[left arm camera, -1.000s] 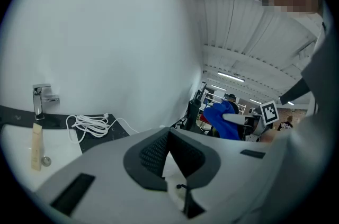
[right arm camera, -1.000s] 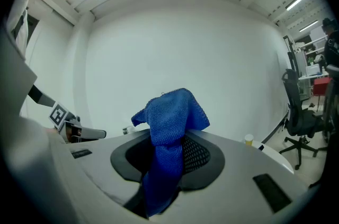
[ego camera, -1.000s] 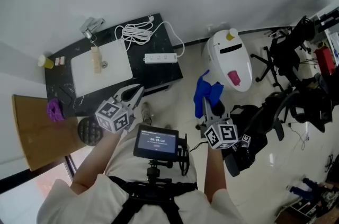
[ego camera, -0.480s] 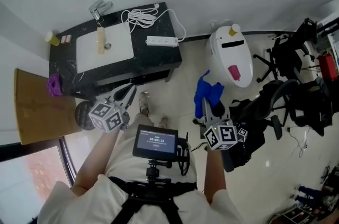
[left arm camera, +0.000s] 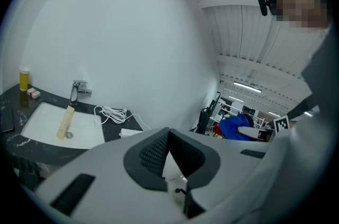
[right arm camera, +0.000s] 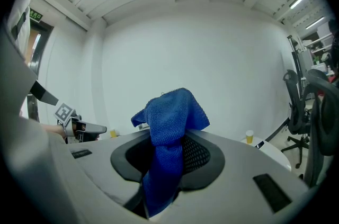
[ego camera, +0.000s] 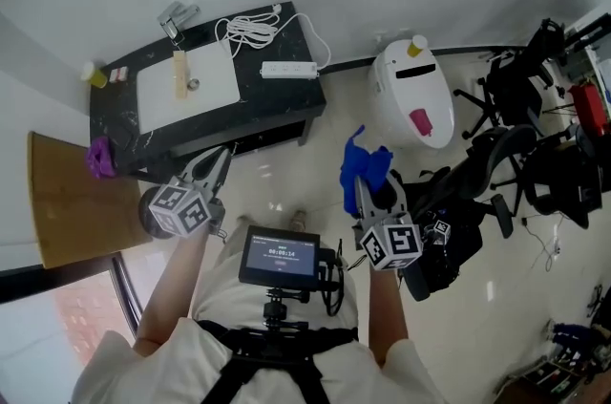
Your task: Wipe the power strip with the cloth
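Observation:
The white power strip point(ego camera: 288, 69) lies on the black table point(ego camera: 286, 111) near its right end, with its coiled white cable point(ego camera: 243, 31) behind it. It also shows small in the left gripper view as the power strip point(left arm camera: 132, 133). My left gripper point(ego camera: 207, 165) hovers off the table's front edge over the floor, jaws closed with nothing between them; the same left gripper point(left arm camera: 169, 133) points toward the table. My right gripper point(ego camera: 363, 187) is over the floor to the right, shut on the blue cloth point(ego camera: 365, 165). The blue cloth point(right arm camera: 170, 117) droops over the right gripper point(right arm camera: 167, 139).
A white sink basin point(ego camera: 186, 87) with a tap point(ego camera: 177, 15) fills the table's left half. A yellow bottle point(ego camera: 94, 75), a purple item point(ego camera: 98, 156) and a wooden board point(ego camera: 72, 202) are at the left. A white rounded machine point(ego camera: 412, 101) and office chairs point(ego camera: 516, 96) stand to the right.
The table now sits higher and smaller in the head view. Both grippers have drifted a little to the left. The right gripper still holds the blue cloth.

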The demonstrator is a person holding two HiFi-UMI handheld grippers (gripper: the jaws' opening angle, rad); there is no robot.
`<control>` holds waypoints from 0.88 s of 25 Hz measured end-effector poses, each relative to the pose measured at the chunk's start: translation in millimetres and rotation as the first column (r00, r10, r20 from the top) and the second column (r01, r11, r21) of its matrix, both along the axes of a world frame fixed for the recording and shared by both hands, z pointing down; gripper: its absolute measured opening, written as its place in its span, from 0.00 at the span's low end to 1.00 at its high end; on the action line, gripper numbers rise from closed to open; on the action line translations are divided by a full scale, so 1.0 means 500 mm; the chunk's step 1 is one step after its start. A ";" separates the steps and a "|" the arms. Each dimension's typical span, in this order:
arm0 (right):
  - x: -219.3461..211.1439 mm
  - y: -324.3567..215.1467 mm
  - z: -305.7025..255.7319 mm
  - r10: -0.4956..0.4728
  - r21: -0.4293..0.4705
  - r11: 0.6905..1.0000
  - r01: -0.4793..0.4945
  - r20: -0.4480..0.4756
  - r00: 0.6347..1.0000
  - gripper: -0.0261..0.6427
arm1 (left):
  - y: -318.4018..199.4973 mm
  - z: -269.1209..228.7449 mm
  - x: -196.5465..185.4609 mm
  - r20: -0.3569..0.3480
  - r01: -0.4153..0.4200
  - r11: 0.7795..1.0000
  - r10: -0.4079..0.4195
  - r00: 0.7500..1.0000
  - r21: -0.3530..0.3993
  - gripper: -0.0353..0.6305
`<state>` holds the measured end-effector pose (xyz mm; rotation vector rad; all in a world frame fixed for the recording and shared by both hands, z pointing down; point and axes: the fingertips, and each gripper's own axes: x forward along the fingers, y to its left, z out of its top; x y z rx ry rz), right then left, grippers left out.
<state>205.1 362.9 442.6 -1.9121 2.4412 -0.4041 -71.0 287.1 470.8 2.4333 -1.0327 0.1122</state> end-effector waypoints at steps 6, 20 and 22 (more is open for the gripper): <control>-0.061 -0.034 0.000 0.041 -0.018 0.999 -0.040 0.028 0.999 0.20 | -0.037 0.002 -0.032 0.003 -0.073 0.997 0.073 0.997 -0.004 0.05; -0.203 -0.112 0.035 0.079 -0.064 0.995 -0.072 0.124 0.989 0.19 | -0.105 0.060 -0.162 0.004 -0.095 0.994 0.095 0.995 -0.056 0.05; -0.205 -0.115 0.037 0.080 -0.062 0.995 -0.074 0.086 0.993 0.19 | -0.111 0.057 -0.162 0.003 -0.097 0.994 0.097 0.995 -0.054 0.05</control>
